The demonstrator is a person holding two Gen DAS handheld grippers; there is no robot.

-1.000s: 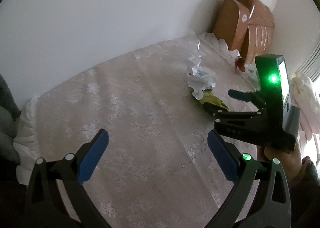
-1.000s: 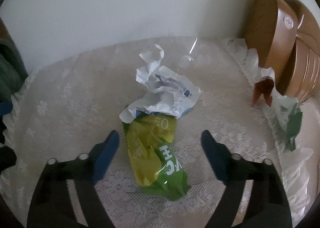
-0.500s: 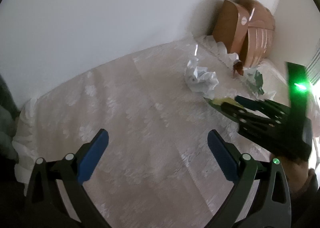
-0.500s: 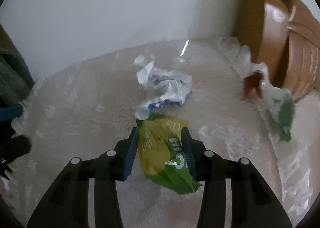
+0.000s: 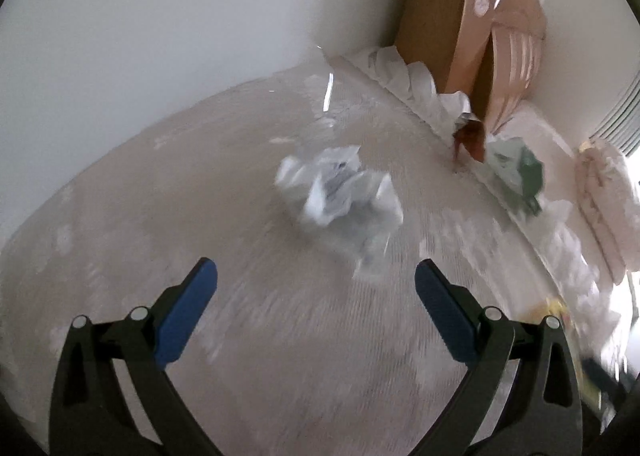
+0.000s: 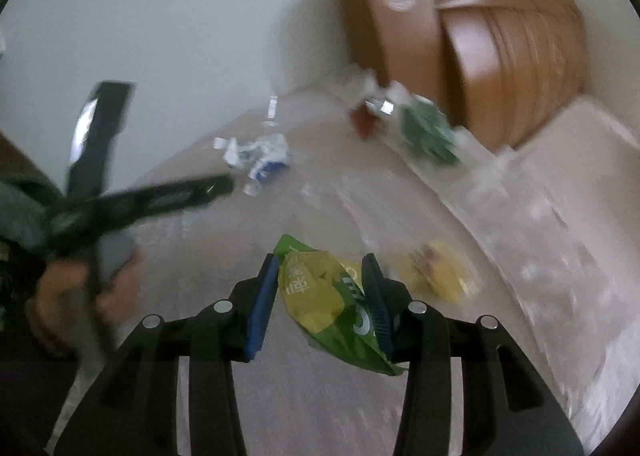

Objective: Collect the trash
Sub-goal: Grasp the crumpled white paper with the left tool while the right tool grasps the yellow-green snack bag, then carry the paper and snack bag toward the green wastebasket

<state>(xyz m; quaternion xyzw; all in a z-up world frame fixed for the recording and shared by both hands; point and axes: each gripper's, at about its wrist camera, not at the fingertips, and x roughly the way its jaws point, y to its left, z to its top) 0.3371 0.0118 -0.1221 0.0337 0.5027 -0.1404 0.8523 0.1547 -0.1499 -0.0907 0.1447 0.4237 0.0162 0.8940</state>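
While clamped in the right claw [image 6: 320, 296], one green wrapper [image 6: 328, 296]; left claw [image 5: 316, 288] agape before one crumpled paper [image 5: 340, 191].

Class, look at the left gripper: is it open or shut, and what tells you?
Open. The left gripper has its blue fingers spread wide with nothing between them; the crumpled white wrapper lies ahead on the lace tablecloth.

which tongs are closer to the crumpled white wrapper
Left. The open left tongs point straight at the crumpled white wrapper, just short of it. The right tongs, shut on the green bag, are well away from it.
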